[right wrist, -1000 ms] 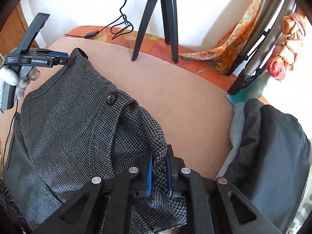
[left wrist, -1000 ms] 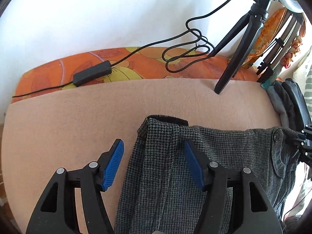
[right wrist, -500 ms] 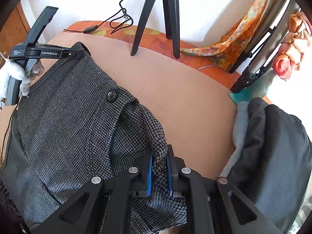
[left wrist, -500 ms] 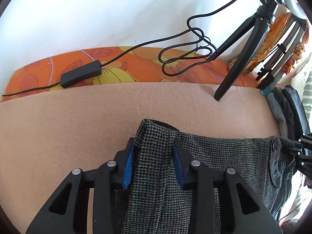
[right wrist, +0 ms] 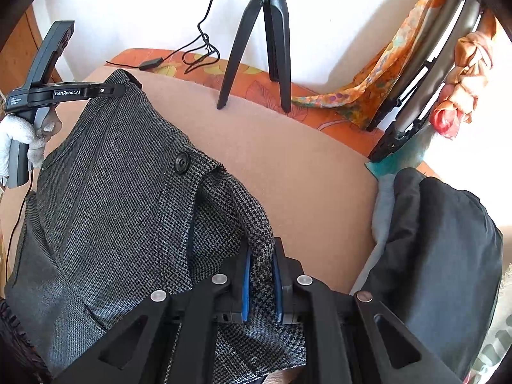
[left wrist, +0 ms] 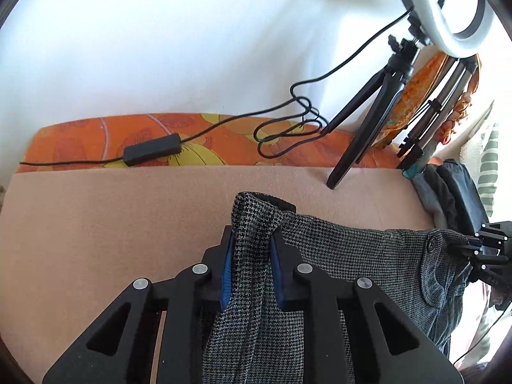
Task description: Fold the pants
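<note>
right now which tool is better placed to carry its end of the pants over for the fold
Probably the left tool. It is shut on the free outer corner of the pants, with bare blanket beside it. The right tool is shut on bunched fabric near the button, close to the dark clothes pile.

The left hand-held gripper (left wrist: 249, 268) pinches a raised corner of the grey houndstooth pants (left wrist: 352, 256) over the tan desk (left wrist: 96, 224), a black tripod (left wrist: 361, 137) standing beyond, near the coiled cable (left wrist: 288, 128).
</note>
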